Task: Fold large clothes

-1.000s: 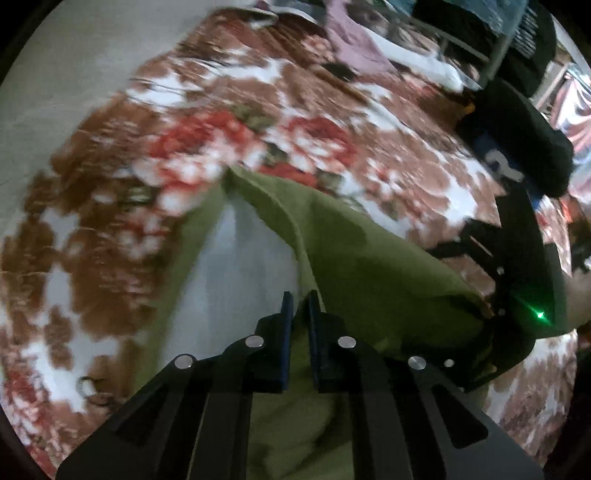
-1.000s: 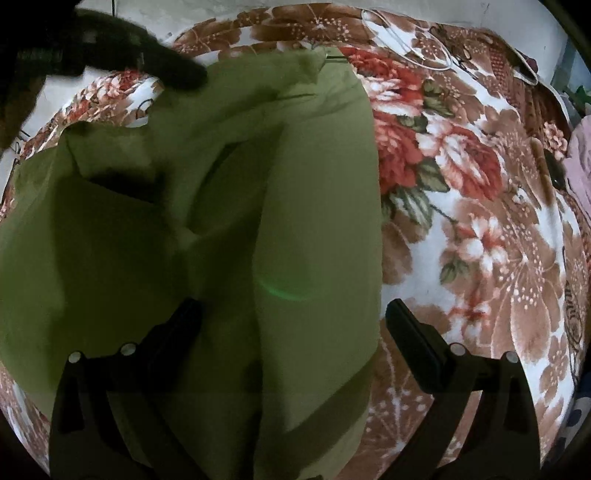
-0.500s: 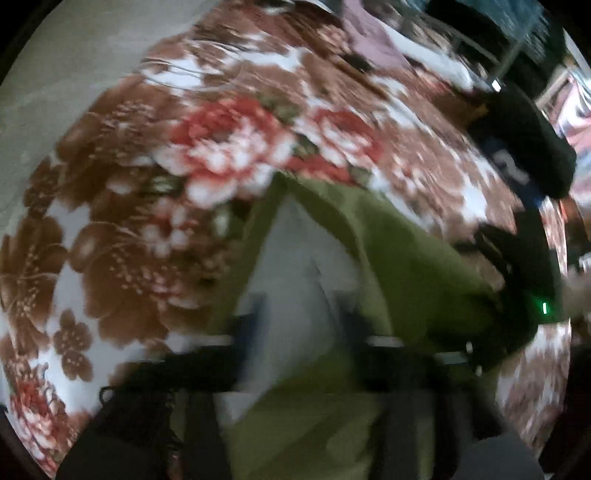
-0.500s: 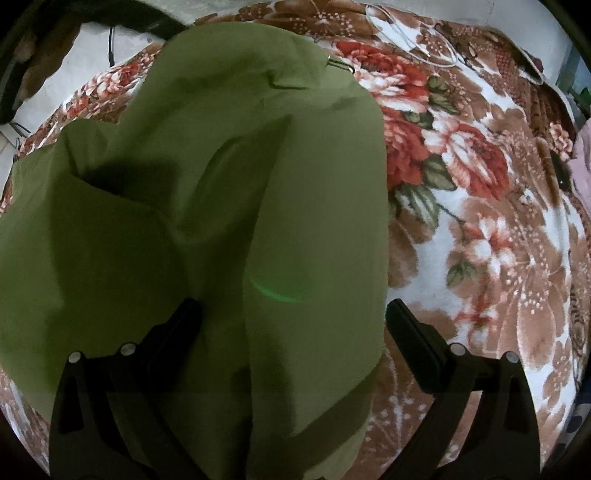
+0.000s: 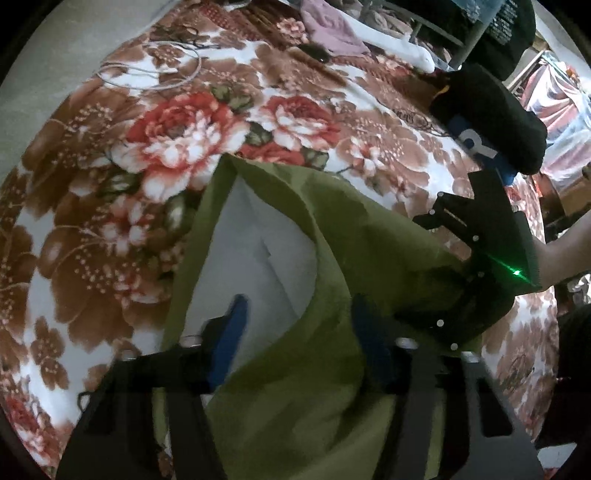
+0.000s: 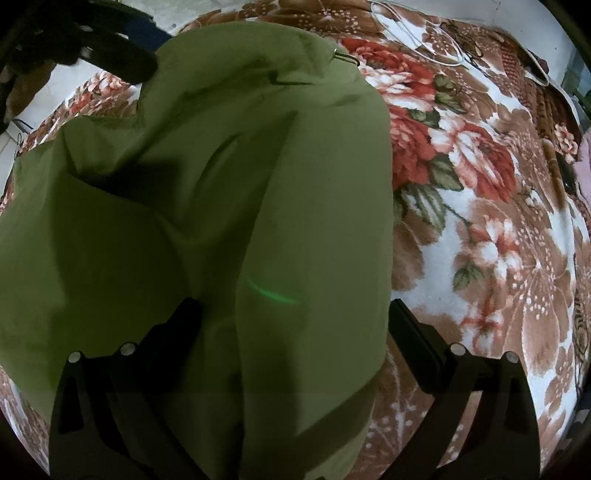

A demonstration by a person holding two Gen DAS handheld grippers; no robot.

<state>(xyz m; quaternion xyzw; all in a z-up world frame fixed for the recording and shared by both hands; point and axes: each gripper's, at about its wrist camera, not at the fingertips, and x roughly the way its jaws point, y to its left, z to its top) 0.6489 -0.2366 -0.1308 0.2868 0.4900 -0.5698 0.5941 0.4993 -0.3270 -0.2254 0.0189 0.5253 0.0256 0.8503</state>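
Olive-green garment [image 6: 207, 192], large, is spread in loose folds on a floral blanket [image 6: 480, 229] (red/brown/white) covering a bed; in the right-wrist view it fills the left and centre, w/ blanket bare to the right. A small metal hook or clasp [image 6: 345, 56] is seen at the garment's far top edge. In the left-wrist view the garment [image 5: 369, 236] is turned back along one edge, so a pale grey-white lining [image 5: 255, 240] is exposed. Left claw [image 5: 299, 332]: jaws parted approx. halfway, having just been closing after a wider spread; a green fold lies between the blue pads [image 5: 231, 332], but no pinch on the cloth is shown. Right claw [image 6: 295, 325]: jaws set wide apart over the garment, cloth running between and under them, nothing clamped; left finger is over green fabric, right finger just beside the garment's right edge, above the blanket. The right claw's black body [image 5: 487, 258] w/ a green light is also seen at the right of the left-wrist view, next to a forearm [image 5: 565, 251]. Misc. at far end of bed: white cable [image 5: 147, 70] looped on the blanket, pinkish clothes [image 5: 332, 29] in a heap, a dark object [image 5: 491, 110] w/ blue-and-white marking.
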